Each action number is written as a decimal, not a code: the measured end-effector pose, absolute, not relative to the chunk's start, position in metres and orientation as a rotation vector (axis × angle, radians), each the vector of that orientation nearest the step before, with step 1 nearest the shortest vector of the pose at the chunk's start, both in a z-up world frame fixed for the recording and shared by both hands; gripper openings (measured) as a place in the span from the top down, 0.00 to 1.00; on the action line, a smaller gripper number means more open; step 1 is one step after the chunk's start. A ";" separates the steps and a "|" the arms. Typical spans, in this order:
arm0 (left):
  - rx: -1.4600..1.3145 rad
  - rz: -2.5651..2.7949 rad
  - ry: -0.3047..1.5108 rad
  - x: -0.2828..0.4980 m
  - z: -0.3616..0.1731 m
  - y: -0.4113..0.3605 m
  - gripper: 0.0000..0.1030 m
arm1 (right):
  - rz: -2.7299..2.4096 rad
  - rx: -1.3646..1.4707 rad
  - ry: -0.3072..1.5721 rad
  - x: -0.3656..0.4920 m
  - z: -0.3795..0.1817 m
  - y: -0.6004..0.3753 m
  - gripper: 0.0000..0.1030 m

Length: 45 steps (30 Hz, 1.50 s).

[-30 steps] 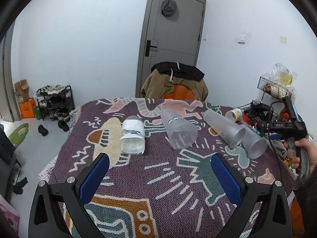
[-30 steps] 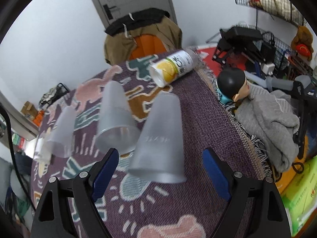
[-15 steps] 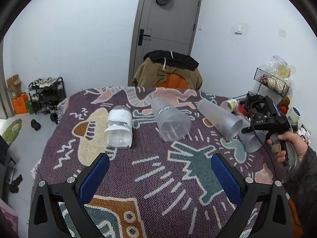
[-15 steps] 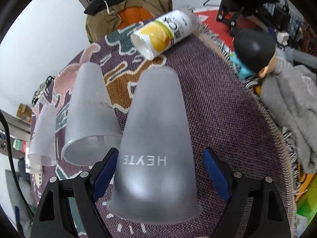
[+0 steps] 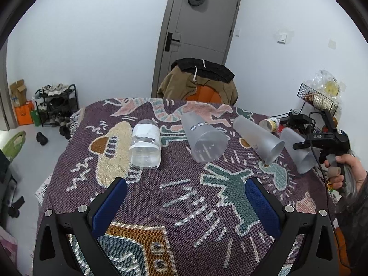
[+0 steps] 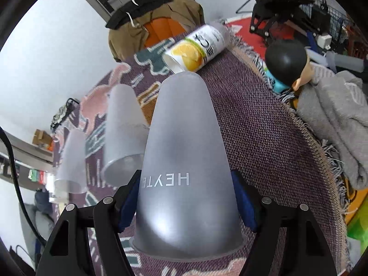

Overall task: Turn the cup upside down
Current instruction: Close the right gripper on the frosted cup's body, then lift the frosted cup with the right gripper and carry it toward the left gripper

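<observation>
A frosted cup marked HEYTEA [image 6: 186,161] lies on its side on the patterned tablecloth, rim toward the camera. My right gripper [image 6: 187,197] has closed its blue pads on both sides of it near the rim. In the left wrist view the same cup [image 5: 296,149] lies at the table's right edge with the right gripper [image 5: 322,140] over it. My left gripper [image 5: 184,197] is open and empty above the near middle of the table. Two more frosted cups [image 5: 257,138] [image 5: 204,138] lie on their sides further left.
A clear plastic bottle [image 5: 145,145] lies left of the cups. A yellow-labelled can [image 6: 197,48] lies at the far table edge. A doll head [image 6: 287,62] and grey cloth [image 6: 333,119] sit beyond the right edge. A chair with a jacket [image 5: 197,80] stands behind the table.
My right gripper moved forward over the nearest cup and closed its jaws onto its sides. My left gripper drifted slightly but stayed open.
</observation>
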<state>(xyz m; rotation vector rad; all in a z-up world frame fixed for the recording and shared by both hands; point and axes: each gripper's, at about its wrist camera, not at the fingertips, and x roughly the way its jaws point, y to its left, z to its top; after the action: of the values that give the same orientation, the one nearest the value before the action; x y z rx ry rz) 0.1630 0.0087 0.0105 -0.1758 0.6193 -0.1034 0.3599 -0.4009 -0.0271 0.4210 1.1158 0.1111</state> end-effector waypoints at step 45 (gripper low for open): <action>-0.158 0.030 0.676 0.079 -0.019 0.075 0.00 | 0.537 0.409 1.118 0.211 -0.025 -0.229 0.28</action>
<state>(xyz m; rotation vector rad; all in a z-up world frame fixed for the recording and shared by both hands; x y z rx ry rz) 0.0787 0.0753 -0.0188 -0.1583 0.6755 0.0296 0.2114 -0.2292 -0.0251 0.4090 1.1176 0.5367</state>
